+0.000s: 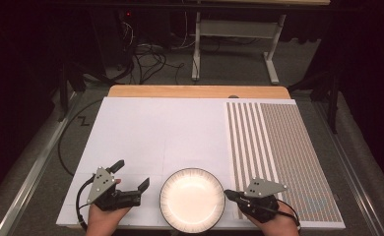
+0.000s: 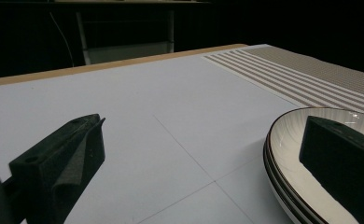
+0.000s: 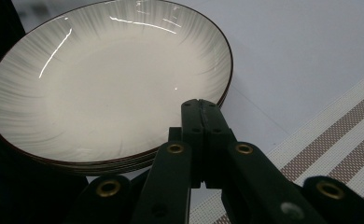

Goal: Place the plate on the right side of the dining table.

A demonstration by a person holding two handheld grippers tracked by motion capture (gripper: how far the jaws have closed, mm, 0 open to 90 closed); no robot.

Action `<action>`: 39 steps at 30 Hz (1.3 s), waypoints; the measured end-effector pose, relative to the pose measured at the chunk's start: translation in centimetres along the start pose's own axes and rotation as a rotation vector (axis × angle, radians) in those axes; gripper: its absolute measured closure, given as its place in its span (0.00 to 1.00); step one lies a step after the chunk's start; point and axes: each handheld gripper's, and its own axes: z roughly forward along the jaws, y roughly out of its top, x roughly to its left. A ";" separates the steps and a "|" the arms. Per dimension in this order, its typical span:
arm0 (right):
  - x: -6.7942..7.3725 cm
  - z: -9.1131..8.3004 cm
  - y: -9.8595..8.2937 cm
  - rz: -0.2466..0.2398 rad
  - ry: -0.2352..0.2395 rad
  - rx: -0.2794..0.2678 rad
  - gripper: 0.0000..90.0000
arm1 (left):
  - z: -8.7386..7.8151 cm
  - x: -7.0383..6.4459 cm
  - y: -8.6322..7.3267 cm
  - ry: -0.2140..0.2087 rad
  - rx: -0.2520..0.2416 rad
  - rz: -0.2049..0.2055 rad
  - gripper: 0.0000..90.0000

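Note:
A stack of white plates [image 1: 192,199] with thin dark rims sits at the near edge of the white sheet, between my two grippers. In the left gripper view the plates [image 2: 287,140] lie at the right, partly behind one jaw. My left gripper [image 1: 130,176] rests left of the stack, jaws wide apart with nothing between them [image 2: 203,161]. My right gripper [image 1: 228,193] is at the stack's right rim, jaws pressed together. In the right gripper view its shut tips [image 3: 201,103] sit at the near rim of the top plate [image 3: 105,88], with nothing held.
A brown-and-white striped placemat [image 1: 278,147] covers the right part of the table. The white sheet [image 1: 155,132] spans the left and middle. A wooden table edge [image 1: 195,91] runs along the far side, with cables and a metal stand on the floor beyond.

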 end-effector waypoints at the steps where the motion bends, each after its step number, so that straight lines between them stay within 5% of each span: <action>1: 0.1 0.0 0.0 -0.005 -0.001 0.006 1.00 | 0.0 0.0 0.0 0.000 0.000 0.000 0.01; 39: 1.5 0.4 0.7 -0.110 -0.031 0.087 1.00 | 0.0 0.1 0.0 0.000 -0.005 -0.010 0.01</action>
